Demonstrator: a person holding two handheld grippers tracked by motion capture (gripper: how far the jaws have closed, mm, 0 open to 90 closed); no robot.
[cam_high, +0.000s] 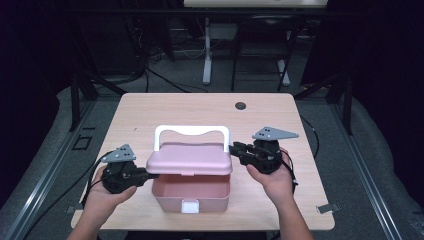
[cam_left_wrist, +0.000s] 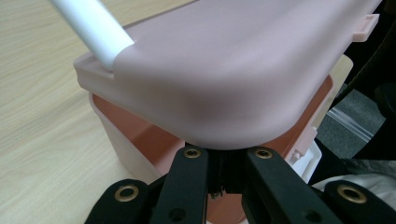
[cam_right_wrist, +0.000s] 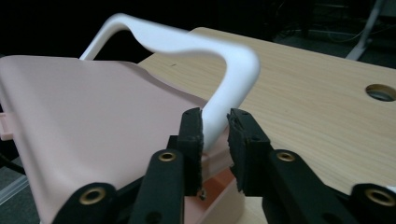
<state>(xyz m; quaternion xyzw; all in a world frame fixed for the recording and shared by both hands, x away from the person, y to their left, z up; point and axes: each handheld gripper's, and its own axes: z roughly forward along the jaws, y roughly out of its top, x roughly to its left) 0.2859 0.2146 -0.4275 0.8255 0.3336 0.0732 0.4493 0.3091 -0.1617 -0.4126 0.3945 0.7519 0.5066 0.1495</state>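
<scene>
- Pink lunch box (cam_high: 191, 192) sits on the wooden table (cam_high: 150, 107), front-centre, close to my edge. White latch tab (cam_high: 190, 206) is on its near wall at 6 o'clock.
- Pink lid (cam_high: 189, 159) is raised at the front and tilted, so the box's inside shows under it. The lid's own small tab (cam_left_wrist: 369, 23) sticks out from its front edge.
- White handle (cam_high: 192, 133) stands up at the lid's 12 o'clock edge, arching across the back.
- My left gripper (cam_high: 151, 176) is at the box's 9 o'clock, tips at the lid's near-left corner. In the left gripper view the lid's rounded corner sits right above the jaw tips; jaws are close together with a narrow gap. Can't tell if they pinch the lid edge or just sit under it.
- My right gripper (cam_high: 233, 148) is at the box's 3 o'clock, at the handle's right leg. In the right gripper view the jaws straddle that leg, part open: left pad (cam_right_wrist: 193, 135) touching or almost touching the handle, right pad (cam_right_wrist: 239, 140) with a slim gap. Not clamped.
- Both hands grip the gripper bodies from my side of the table: left hand (cam_high: 102, 192), right hand (cam_high: 274, 181).
- Cable grommet hole (cam_high: 241, 106) at the table's 1 o'clock, well apart from the box.
</scene>
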